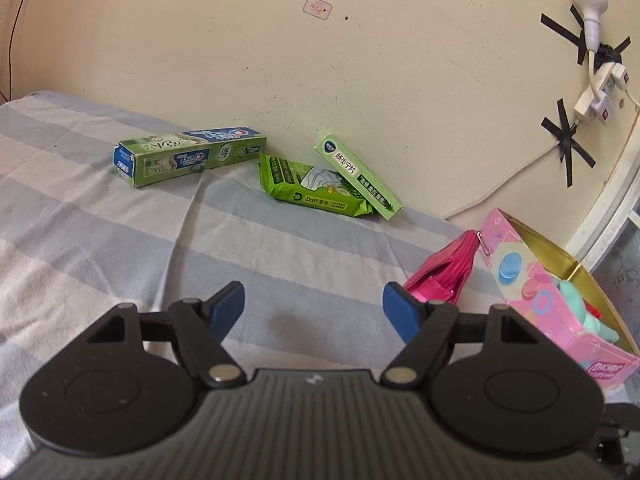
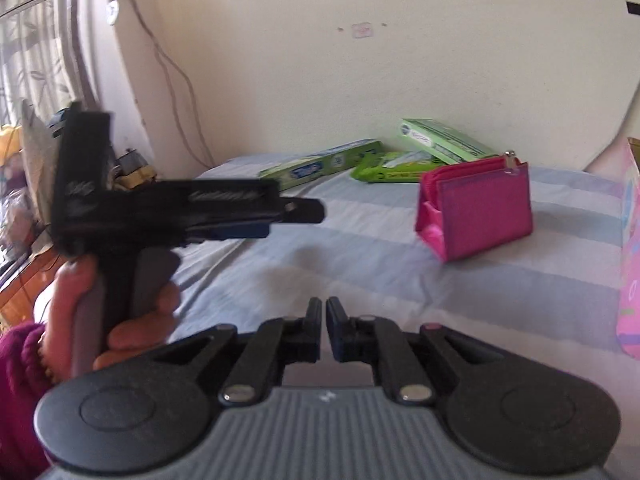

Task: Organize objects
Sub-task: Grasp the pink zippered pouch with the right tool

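Lying on blue-and-white striped bedsheet (image 1: pixel 120 232), by cream wall: long green toothpaste carton (image 1: pixel 192 156), green wipes packet (image 1: pixel 316 188), slim green medicine box (image 1: pixel 358 174) leaning on the packet. Standing nearer: magenta fabric zip purse (image 2: pixel 478 210), beside open pink printed tin (image 1: pixel 560 296). Hovering: left gripper (image 1: pixel 314 312), fingers spread, empty; right gripper (image 2: pixel 324 328), fingers pressed together, empty.

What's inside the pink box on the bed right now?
The pink box is open, showing a gold lining. A mint-green soft item and a bit of something red show inside; the near wall hides whatever lies lower.
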